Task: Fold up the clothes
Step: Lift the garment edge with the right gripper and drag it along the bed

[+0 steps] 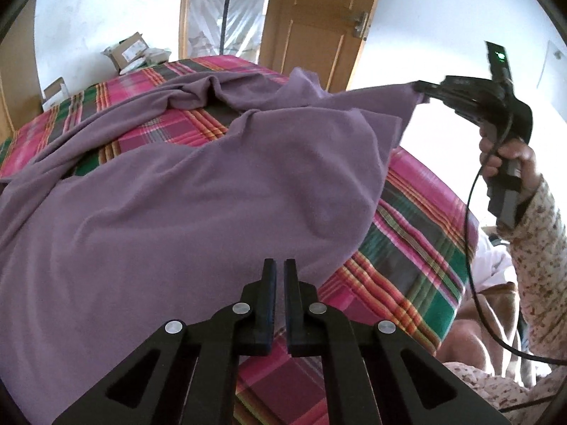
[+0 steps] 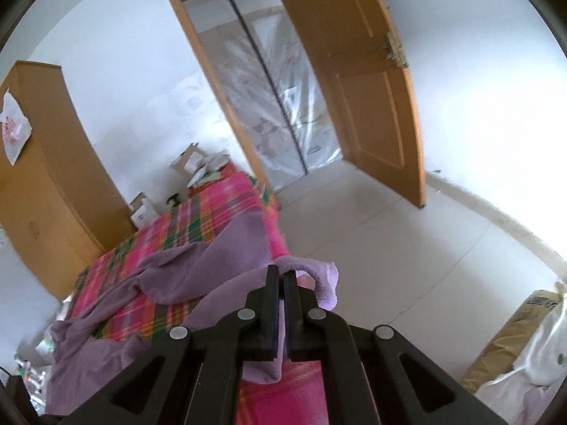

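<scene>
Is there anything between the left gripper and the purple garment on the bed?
Nothing visible. The left gripper hangs right over the purple garment, its near-shut jaws empty, with only air between. The garment lies on the plaid bedspread, and the right gripper holds one corner lifted off to the side.

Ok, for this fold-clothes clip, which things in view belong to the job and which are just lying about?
Part of the job:
- purple garment, spread over the bed
- right gripper, jaws shut on a garment edge, lifting it
- left gripper, jaws nearly closed, holding nothing
- plaid bedsheet, the work surface

Lying about:
- cardboard boxes
- wooden door
- wardrobe
- sack on the floor
</scene>
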Motion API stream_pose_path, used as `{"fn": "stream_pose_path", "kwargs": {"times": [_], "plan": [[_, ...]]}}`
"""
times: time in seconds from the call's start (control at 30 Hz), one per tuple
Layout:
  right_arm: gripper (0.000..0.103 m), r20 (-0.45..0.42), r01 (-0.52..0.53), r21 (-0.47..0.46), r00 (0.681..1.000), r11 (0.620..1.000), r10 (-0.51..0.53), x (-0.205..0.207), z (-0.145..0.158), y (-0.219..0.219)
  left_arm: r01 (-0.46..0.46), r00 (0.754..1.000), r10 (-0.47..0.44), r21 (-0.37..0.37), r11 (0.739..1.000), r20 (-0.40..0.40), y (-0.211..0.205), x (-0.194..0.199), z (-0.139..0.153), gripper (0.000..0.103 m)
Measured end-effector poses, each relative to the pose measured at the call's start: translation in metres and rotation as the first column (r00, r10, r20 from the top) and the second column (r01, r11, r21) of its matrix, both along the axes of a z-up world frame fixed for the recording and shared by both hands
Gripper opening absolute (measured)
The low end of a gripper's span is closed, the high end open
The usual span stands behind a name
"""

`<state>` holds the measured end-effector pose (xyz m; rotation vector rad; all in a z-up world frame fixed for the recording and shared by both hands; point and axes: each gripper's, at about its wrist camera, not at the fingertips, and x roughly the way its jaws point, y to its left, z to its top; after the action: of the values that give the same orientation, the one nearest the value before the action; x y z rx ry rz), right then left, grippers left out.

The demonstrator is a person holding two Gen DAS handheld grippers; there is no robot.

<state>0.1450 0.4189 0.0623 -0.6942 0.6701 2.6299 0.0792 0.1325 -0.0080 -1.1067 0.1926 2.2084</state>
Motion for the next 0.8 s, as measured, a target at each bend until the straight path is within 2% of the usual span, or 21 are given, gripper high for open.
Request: {"fn": "stream_pose_path", "kwargs": {"times": [0.13, 0.37, 0.57, 0.8], "plan": [[0.002, -0.002, 0.072, -0.005, 0.997, 0.997, -0.072, 0.020, -0.005, 0.019, 0.028, 1.000, -0.028, -0.021, 0.999, -0.008, 0.006, 0.004, -0.003, 0.017], [0.002, 0.037, 0.168, 0.019, 0.985, 0.986, -0.169, 0.041, -0.024, 0.044, 0.047, 0.999, -0.046, -0.034, 0.998, 0.025, 0.008, 0.000, -0.007, 0.018], [0.002, 0.102, 0.231, -0.035, 0.969, 0.972, -0.227, 0.045, -0.053, 0.072, 0.061, 0.997, -0.059, -0.045, 0.997, 0.053, 0.008, -0.003, -0.011, 0.018], [0.002, 0.179, 0.252, -0.132, 0.957, 0.959, -0.227, 0.037, -0.082, 0.091, 0.131, 0.990, -0.140, -0.184, 0.974, -0.035, 0.022, 0.012, -0.012, 0.019]]}}
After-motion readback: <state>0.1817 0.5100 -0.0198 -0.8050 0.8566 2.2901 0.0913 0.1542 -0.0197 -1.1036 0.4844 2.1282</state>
